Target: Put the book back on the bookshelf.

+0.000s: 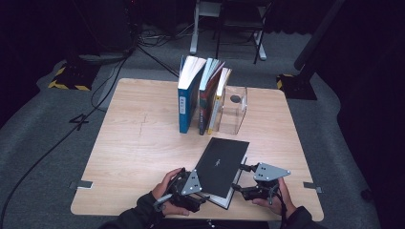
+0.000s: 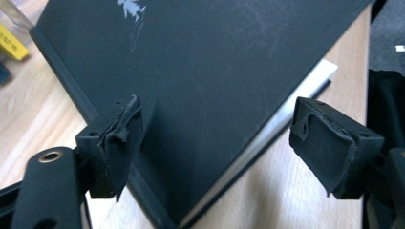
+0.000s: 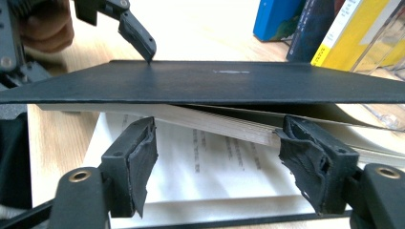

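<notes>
A black hardcover book (image 1: 222,164) lies near the table's front edge with its front cover raised off the pages. My left gripper (image 1: 200,190) is at the book's near left corner. In the left gripper view the gripper (image 2: 224,138) stands open, with the cover (image 2: 215,71) and its edge running between the two pads. My right gripper (image 1: 242,178) is at the book's right side. In the right gripper view the gripper (image 3: 219,152) is open under the lifted cover (image 3: 215,81), level with a few raised pages (image 3: 224,124). One left finger (image 3: 139,40) touches the cover's top.
A row of upright books (image 1: 203,95) stands at the back middle of the wooden table (image 1: 138,143), a blue one (image 1: 187,93) at its left. A clear plastic box (image 1: 234,109) stands against the row's right end. Cables and stand legs lie on the floor beyond.
</notes>
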